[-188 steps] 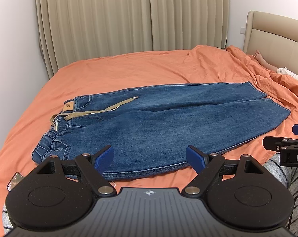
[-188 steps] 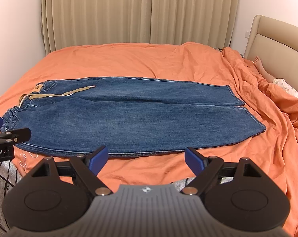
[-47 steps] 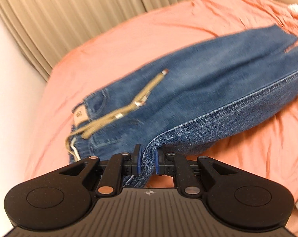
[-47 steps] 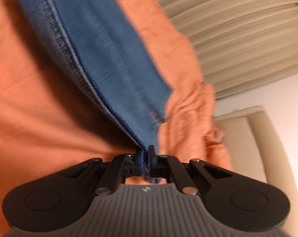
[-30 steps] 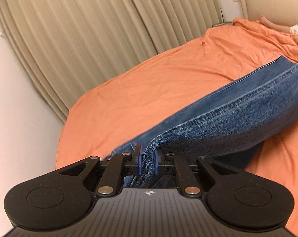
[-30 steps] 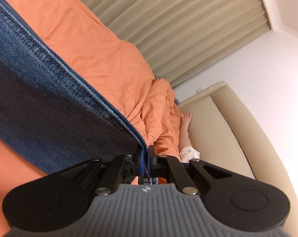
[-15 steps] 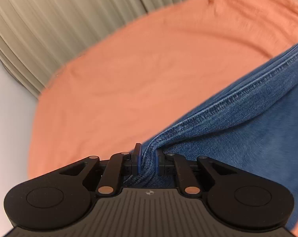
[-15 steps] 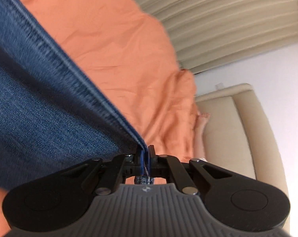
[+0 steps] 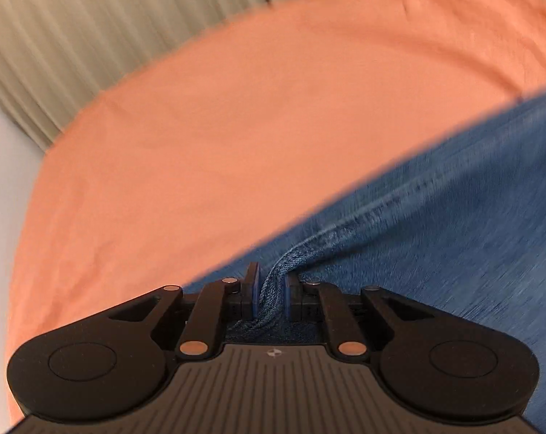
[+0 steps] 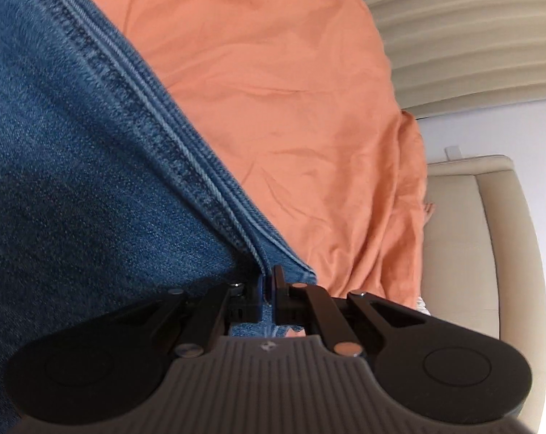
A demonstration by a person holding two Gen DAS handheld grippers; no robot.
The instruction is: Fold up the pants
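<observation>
The blue denim pants (image 9: 453, 224) lie across the orange bed sheet (image 9: 236, 108), filling the right of the left wrist view. My left gripper (image 9: 269, 294) is shut on a bunched seam edge of the pants, low over the bed. In the right wrist view the pants (image 10: 73, 152) fill the left side, with a stitched side seam running down into my right gripper (image 10: 269, 289), which is shut on that edge near the hem. The waistband and the drawstring are hidden.
Beige pleated curtains (image 9: 92, 29) hang behind the bed. A padded beige headboard (image 10: 464, 253) stands at the right, with a person's foot (image 10: 429, 213) against it under the rumpled orange sheet (image 10: 291, 90).
Both grippers have stayed shut on the pants and carried the near edge over towards the far side. The views have dropped lower, closer to the bed, and the denim now lies flatter.
</observation>
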